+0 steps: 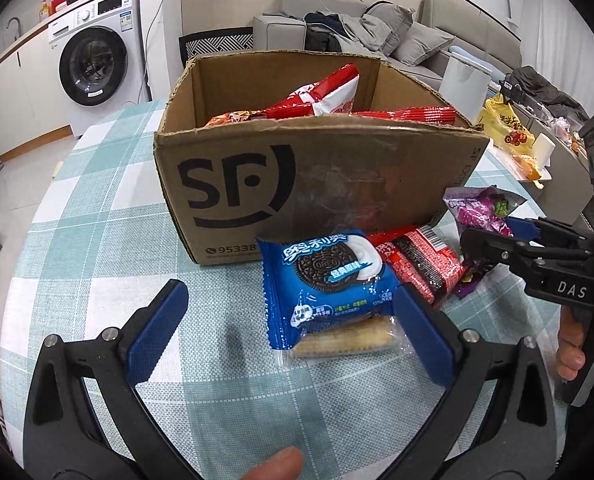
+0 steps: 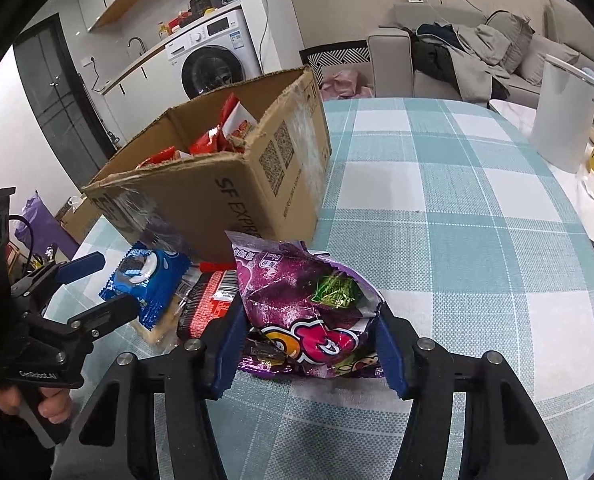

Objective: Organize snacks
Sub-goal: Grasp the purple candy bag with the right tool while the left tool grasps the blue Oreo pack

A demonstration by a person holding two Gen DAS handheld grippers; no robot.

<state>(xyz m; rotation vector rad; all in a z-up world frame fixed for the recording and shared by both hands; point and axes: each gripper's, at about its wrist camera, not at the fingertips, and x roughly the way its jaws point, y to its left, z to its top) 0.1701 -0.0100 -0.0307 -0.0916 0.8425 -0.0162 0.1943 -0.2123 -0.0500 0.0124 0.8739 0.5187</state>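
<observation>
R tongs (image 2: 305, 344) clamp crinkly purple foil bag (image 2: 309, 308); L tongs (image 1: 293, 332) wide

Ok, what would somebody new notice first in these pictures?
Probably the open cardboard box on the checked tablecloth, with red snack packs poking out. In front of it lies a blue Oreo pack, and the right gripper brackets a purple candy bag.

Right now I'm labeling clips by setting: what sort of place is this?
Likely a small apartment's living area: a washing machine under a counter, a grey sofa with clothes, and a checked-cloth table.
</observation>
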